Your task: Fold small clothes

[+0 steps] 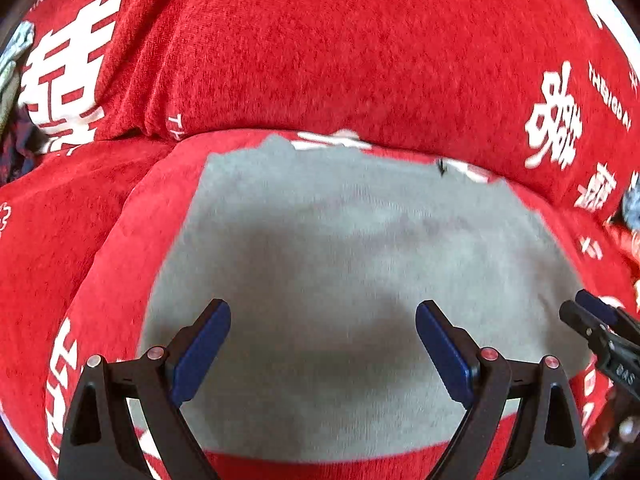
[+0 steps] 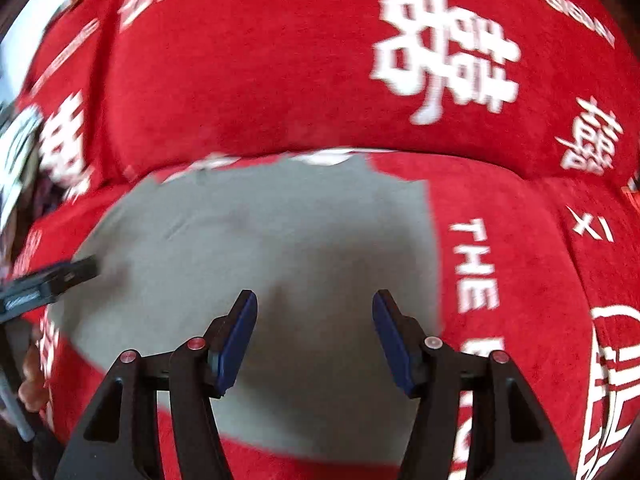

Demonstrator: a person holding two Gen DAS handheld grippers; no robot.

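Observation:
A grey garment lies flat on a red sofa seat; it also fills the middle of the right wrist view. My left gripper is open above its near part, holding nothing. My right gripper is open above the garment's right part, also empty. The right gripper's fingers show at the right edge of the left wrist view. The left gripper's fingers show at the left edge of the right wrist view. The garment's far edge is uneven, near the sofa back.
The red sofa cover has white characters and lettering, and its backrest rises right behind the garment. Other patterned fabric lies at the far left. Something dark and red lies at the right edge.

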